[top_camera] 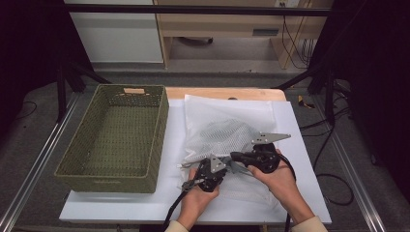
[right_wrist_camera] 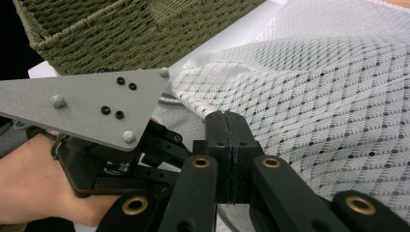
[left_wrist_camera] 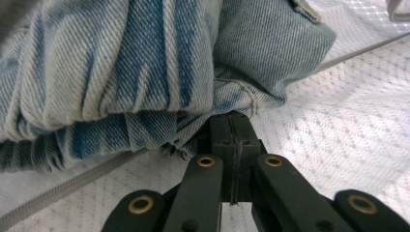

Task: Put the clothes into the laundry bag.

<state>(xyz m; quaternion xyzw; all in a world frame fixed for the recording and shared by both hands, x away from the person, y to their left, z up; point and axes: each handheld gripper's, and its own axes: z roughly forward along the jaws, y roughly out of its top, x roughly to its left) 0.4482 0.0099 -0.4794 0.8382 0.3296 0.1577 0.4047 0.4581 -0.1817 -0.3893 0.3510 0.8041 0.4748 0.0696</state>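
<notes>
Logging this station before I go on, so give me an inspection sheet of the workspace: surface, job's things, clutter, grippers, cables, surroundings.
Surface: white board on a wooden table.
Job's things: white mesh bag lying flat on the board; blue denim garment resting on the mesh; green woven basket to the left, nothing seen inside.
Clutter: nothing seen.
Grippers: left claw shut at the denim's edge, though whether it pinches fabric cannot be told; right claw shut on the mesh bag's raised edge.
Cables: one trails from each gripper toward the person; loose black cables on the floor at right.
Surroundings: black frame rails, grey carpet, wooden furniture behind.
</notes>
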